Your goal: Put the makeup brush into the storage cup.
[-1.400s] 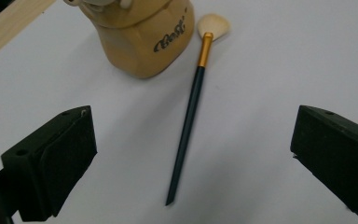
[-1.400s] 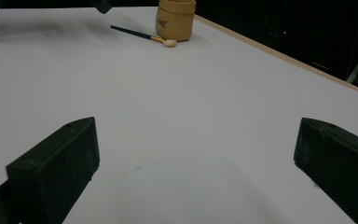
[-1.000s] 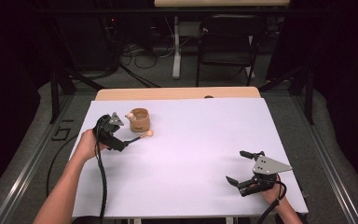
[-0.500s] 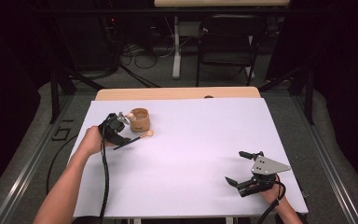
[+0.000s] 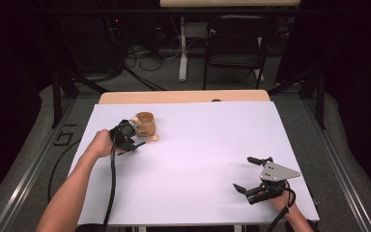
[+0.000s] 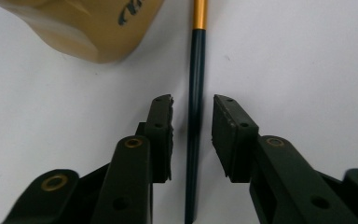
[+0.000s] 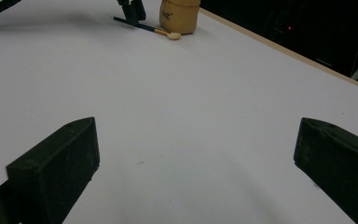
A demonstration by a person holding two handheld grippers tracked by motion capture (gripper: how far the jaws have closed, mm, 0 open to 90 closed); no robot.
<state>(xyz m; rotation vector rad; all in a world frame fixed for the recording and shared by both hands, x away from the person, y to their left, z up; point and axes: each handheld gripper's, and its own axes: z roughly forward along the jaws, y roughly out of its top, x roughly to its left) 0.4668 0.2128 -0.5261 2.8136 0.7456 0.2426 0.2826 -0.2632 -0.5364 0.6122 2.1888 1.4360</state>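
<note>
Slim dark brush [image 6: 195, 140], gold ferrule, pale tip: lying flat on the white worktop [image 5: 203, 159], left of centre in the high view, just beside a tan cup [image 5: 145, 123]. Left hand-held gripper [image 6: 192, 135]: jaws parted, straddling the brush handle without gripping it. Right hand-held gripper [image 5: 251, 175]: lower right of the high view, jaws spread wide, well apart from the brush. Chair [image 5: 234, 43]: beyond the worktop, top of frame.

One tan cup [image 5: 145, 124]. One dark-handled brush [image 6: 195, 116] beside it. Two handheld grippers: left gripper [image 5: 134, 141], right gripper [image 5: 249, 175]. One white-covered table [image 5: 207, 145]. One chair [image 5: 234, 43] behind.
</note>
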